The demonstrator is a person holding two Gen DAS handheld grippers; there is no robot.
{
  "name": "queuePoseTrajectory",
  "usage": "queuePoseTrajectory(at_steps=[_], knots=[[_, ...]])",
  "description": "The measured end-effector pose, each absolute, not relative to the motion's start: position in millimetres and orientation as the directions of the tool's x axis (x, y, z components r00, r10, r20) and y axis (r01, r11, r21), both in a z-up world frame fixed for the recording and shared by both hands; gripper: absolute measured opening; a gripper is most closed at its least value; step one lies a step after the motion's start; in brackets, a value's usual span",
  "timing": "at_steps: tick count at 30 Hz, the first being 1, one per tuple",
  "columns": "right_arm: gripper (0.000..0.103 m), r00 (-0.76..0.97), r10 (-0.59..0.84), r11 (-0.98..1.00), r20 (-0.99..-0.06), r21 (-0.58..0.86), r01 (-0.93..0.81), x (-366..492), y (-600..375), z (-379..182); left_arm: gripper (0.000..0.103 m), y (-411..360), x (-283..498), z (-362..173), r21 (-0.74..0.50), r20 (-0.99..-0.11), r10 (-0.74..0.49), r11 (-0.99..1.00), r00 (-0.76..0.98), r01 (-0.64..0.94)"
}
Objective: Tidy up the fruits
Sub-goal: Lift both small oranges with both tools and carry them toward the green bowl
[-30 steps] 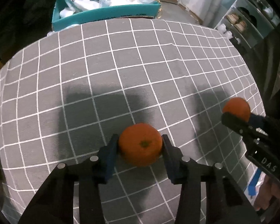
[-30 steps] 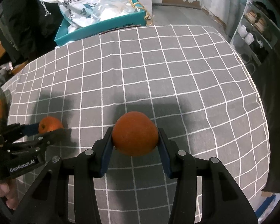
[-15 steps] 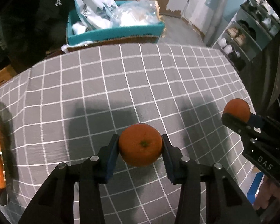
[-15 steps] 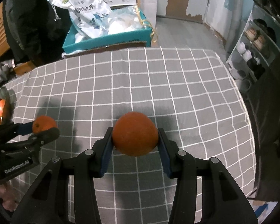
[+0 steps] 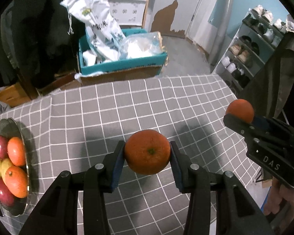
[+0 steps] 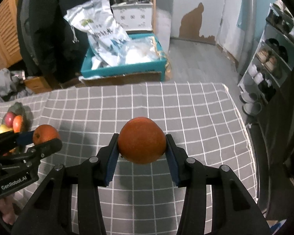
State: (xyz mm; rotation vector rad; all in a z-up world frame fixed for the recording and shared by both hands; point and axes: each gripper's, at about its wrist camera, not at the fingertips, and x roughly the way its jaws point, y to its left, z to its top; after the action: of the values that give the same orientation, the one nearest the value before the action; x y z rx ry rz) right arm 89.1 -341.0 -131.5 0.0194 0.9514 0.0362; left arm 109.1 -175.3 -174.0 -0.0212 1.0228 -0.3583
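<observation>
Left orange [image 5: 147, 151]: clamped between the two blue pads of the left gripper [image 5: 147, 154], stem scar facing the camera, held clear above the surface [image 5: 156, 101]; the same fruit appears in the right wrist view at the left edge, seated at the tip of that gripper. Right orange [image 6: 142, 140]: clamped between the pads of the right gripper [image 6: 142, 146], likewise off the surface; in the left wrist view it shows at the right, nipped at the tip of the gripper body marked "DAS". Both grippers are clenched on their fruit, pads pressing each side; the two oranges are well apart, left and right, with a shadow on the cloth below each.

Fruit plate [image 5: 23, 131]: metallic, at the left edge of the surface, well apart from both held oranges; it carries oranges, red fruits and yellow fruits, packed touching one another.

Surface covering: grey cloth with a white grid, draped over the far edge.

Beyond the far edge: a teal box [image 5: 125, 63] on the floor, holding a white printed sack [image 5: 97, 19], upright and leaning, and clear plastic bags; a dark garment hangs at far left; a shoe rack [image 5: 250, 45] stands at far right. Part of a hand shows beneath each gripper at the frame edges.
</observation>
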Motion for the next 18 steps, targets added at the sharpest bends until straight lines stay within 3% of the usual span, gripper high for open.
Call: queuePoseTrajectory(at_steps=[18], knots=[[0.045,0.685,0.094,0.994,-0.722,0.03,-0.104,72.8,-301.0,-70.3,0.045,-135.2,82.4,-110.4,-0.14,-0.743,-0.285,0.951,0.605,0.276]])
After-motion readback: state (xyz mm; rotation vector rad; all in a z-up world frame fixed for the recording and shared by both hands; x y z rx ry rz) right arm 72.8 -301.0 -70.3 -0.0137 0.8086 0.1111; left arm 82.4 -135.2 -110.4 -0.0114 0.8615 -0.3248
